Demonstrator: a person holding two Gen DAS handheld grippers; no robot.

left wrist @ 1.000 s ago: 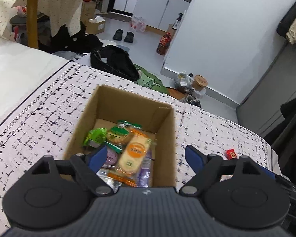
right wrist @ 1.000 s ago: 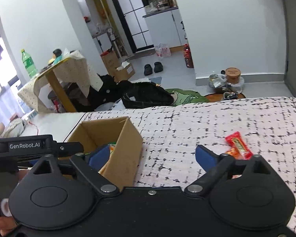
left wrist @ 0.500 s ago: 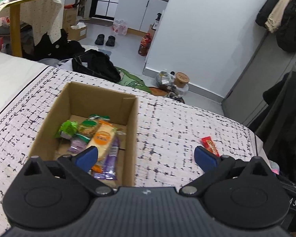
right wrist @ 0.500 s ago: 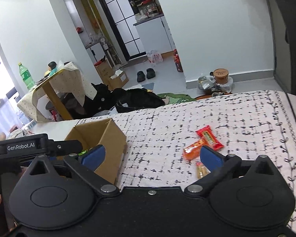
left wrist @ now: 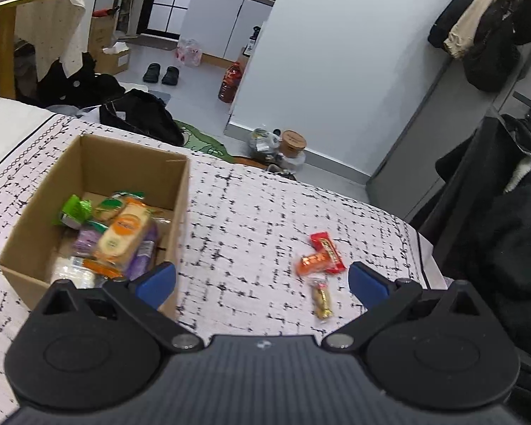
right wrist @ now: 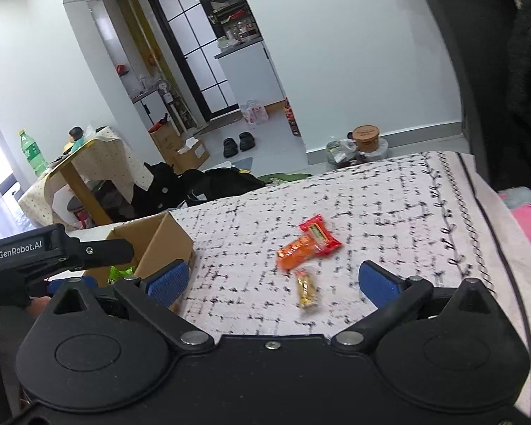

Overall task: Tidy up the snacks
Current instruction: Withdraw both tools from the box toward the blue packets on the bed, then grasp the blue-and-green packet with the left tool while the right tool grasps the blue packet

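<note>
**Three snacks left on the spread, both tools empty**

I have both tools spread as wide as they go, and neither has hold of anything — that suits me, since the next job, as I judge it, is a pick-up and not a drop. My left tool (left wrist: 262, 279) looks down across the bed (left wrist: 251, 212), its left finger over the near right corner of the cardboard box (left wrist: 99, 163). The box sits to the left and already holds a heap of packets (left wrist: 120, 233): green, purple and an orange-labelled one on top, so it is plainly the place where the snacks are being gathered.

What is not yet in it lies to the right, well apart from the box: a red bar (left wrist: 327, 251), an orange packet (left wrist: 311, 262) touching it and partly under it, and a small gold sweet (left wrist: 322, 299) just nearer to me. My right tool (right wrist: 270, 279) points at the same three — the red bar (right wrist: 318, 235), the orange packet (right wrist: 293, 253) and the gold sweet (right wrist: 306, 288) — with the gold one lying between its fingers but untouched. It is the better placed of the two for the grab, I think. The overlapping pair may drag each other along.
</note>
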